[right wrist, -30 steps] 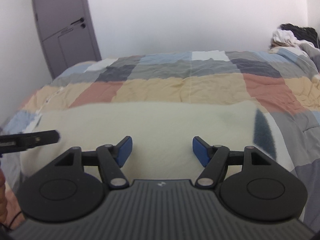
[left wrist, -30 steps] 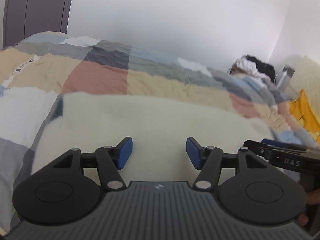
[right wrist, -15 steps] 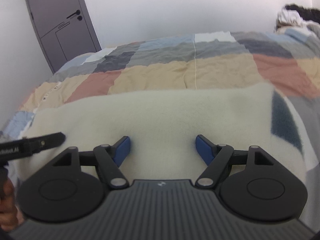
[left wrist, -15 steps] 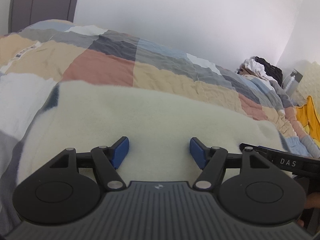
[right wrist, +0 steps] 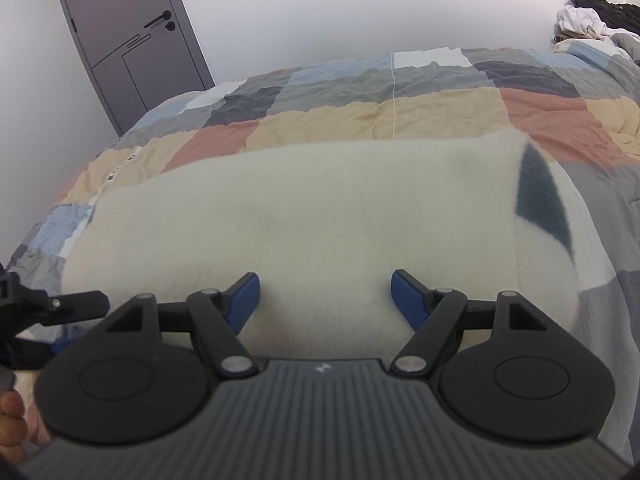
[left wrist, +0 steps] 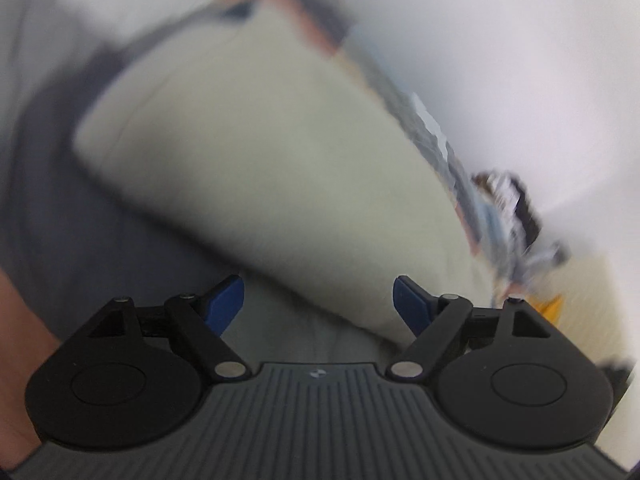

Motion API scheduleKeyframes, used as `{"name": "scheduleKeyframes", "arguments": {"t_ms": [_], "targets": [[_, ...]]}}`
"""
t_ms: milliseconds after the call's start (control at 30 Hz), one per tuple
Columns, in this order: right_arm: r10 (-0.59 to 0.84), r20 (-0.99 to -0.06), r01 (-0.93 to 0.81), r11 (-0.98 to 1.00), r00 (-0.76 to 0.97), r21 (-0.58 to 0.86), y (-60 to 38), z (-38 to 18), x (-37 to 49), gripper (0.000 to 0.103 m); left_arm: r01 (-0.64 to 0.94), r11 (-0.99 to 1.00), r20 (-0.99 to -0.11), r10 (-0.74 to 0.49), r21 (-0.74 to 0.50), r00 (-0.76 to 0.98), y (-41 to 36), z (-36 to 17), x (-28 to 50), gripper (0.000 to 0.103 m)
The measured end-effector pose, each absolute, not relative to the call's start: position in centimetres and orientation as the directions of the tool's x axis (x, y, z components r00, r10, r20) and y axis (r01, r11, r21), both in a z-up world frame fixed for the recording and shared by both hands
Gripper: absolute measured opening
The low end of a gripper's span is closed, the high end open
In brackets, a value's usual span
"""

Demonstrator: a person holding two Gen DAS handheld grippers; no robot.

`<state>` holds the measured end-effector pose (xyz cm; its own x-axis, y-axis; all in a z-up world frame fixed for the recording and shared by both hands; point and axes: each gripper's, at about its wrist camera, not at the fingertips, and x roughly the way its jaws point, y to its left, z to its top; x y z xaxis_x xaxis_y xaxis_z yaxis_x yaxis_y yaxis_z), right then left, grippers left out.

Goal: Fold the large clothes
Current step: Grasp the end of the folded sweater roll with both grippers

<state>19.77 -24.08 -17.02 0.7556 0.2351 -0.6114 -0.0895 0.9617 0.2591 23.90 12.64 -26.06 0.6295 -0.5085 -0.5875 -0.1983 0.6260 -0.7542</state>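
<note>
A large cream fleece garment (right wrist: pixel 320 220) lies folded across the patchwork quilt (right wrist: pixel 360 120), with a dark blue-grey patch (right wrist: pixel 540 200) near its right end. My right gripper (right wrist: pixel 326 294) hovers open just over its near edge, nothing between the blue pads. In the blurred, tilted left wrist view the same cream garment (left wrist: pixel 260 160) runs diagonally. My left gripper (left wrist: pixel 319 300) is at its near edge, jaws opening wide, gripping nothing. One black finger (right wrist: pixel 76 304) of the left gripper shows at the left of the right wrist view.
A grey door (right wrist: pixel 128 32) stands behind the bed at the far left. A pile of white and dark clothes (right wrist: pixel 592 20) lies at the bed's far right. A yellow item (left wrist: pixel 548 304) sits by the bed. A hand (right wrist: pixel 12 412) shows at the lower left.
The left wrist view has rolled sharply and sunk toward the garment's edge, now blurred, and its jaws stand wider. The right gripper has hardly moved, its jaws slightly wider than a second ago.
</note>
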Motion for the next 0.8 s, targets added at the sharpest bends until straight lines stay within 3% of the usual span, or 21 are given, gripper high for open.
{"name": "scheduleKeyframes", "arguments": {"t_ms": [167,333,700,800], "targets": [[0.235,-0.613,-0.077,0.959,0.755,0.273,-24.3,-17.1,20.0,0.075,-0.333,0.322,-0.462,-0.571,-0.886,0.678,15.1,-30.9,25.4,0.09],[0.232,-0.616,-0.074,0.96,0.753,0.271,-24.2,-17.2,20.0,0.075,-0.297,0.228,-0.375,-0.569,-0.927,0.732,15.4,-31.8,26.4,0.091],[0.32,-0.549,-0.09,0.91,0.772,0.404,-24.6,-16.1,18.8,0.076,-0.326,0.136,-0.348,-0.513,-0.935,0.785,15.8,-33.3,27.7,0.089],[0.367,-0.526,-0.104,0.881,0.767,0.462,-24.4,-15.9,18.2,0.076,-0.345,0.172,-0.383,-0.501,-0.923,0.776,15.6,-33.2,27.7,0.075]]}}
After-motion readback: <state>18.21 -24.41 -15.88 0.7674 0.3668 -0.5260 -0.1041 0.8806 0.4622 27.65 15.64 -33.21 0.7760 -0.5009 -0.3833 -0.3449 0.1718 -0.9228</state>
